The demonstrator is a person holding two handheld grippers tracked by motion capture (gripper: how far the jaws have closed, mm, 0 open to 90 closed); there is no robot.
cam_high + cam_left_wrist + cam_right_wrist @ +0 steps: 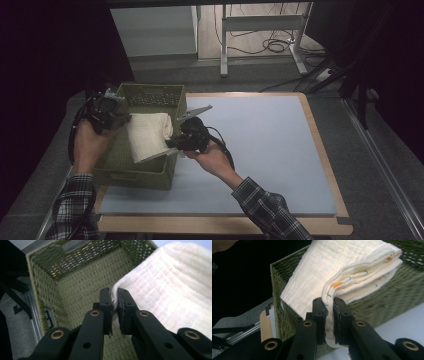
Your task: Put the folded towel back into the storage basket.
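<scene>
A folded cream cloth hangs between my two grippers over a green woven basket. The left gripper is shut on the cloth's left edge, above the basket's left side. Seen from the left gripper view, the left gripper pinches the cloth with the basket's inside below it. The right gripper is shut on the cloth's right edge at the basket's right wall. Along the right gripper view, the right gripper clamps the folded layers of the cloth beside the basket wall.
The basket stands at the left of a pale blue mat on a wooden board. Right of the basket the mat is bare. A metal table frame and cables lie on the floor beyond the board.
</scene>
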